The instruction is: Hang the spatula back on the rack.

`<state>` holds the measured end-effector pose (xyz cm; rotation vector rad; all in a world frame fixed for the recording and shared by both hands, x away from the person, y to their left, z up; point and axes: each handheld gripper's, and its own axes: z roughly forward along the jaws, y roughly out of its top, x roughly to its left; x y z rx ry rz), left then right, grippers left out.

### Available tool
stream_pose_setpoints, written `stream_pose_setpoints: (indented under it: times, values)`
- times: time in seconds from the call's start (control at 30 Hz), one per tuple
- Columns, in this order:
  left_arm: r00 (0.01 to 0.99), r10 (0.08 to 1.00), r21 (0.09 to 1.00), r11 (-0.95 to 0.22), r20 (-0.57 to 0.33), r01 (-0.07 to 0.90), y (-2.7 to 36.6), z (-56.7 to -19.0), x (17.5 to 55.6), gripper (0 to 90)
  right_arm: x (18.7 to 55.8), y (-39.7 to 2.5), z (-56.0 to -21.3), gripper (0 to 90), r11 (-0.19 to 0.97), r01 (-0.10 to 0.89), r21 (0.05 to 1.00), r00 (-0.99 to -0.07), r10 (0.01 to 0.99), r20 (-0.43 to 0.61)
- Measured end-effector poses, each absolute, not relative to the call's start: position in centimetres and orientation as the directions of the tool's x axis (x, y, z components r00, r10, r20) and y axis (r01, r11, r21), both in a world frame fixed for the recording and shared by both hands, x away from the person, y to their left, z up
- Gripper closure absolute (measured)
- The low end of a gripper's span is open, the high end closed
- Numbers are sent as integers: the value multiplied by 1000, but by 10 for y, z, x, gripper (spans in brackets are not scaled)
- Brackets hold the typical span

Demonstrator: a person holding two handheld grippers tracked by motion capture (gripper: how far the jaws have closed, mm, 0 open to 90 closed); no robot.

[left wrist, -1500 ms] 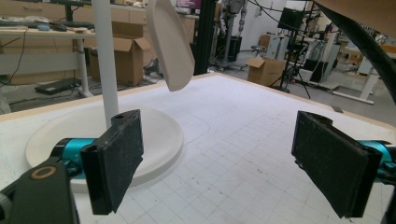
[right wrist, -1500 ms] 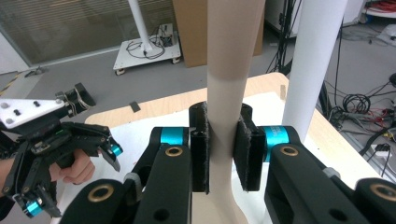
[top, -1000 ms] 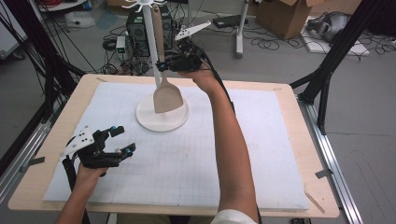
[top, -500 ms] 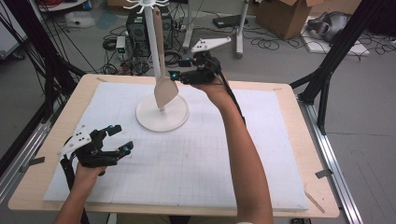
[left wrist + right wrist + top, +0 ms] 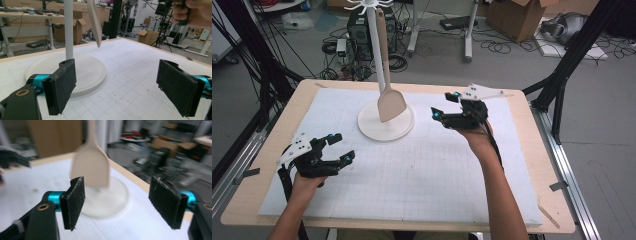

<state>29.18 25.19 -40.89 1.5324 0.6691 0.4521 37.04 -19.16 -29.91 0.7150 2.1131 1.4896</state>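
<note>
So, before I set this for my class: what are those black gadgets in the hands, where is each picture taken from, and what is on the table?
A person holds a hand-held claw in each hand: the left claw and the right claw. One picture looks down from above the table. The other two come from small cameras riding on each claw, looking along its two black pads. On the white mat stands a white stand with a tall pole, and a beige spatula hangs from its top. Both claws are open and hold nothing; the right one is near the spatula but apart from it.
</note>
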Motion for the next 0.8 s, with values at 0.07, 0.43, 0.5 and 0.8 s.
stream_pose_setpoints:
  times: [0.07,0.43,0.5,0.8]
  values:
    - [744,659,990,10,-113,142,251,-410,293,167,360,-205,-310,241,284,174,943,-729,681,-71]
    - [729,675,989,9,-116,150,248,-414,295,167,299,-275,-376,193,264,209,941,-614,785,-84]
    - [725,678,988,10,-121,155,248,-415,296,168,289,-284,-388,191,244,216,945,-585,808,-74]
    - [716,687,986,9,-126,165,246,-423,295,169,265,-300,-428,174,204,255,945,-521,852,-43]
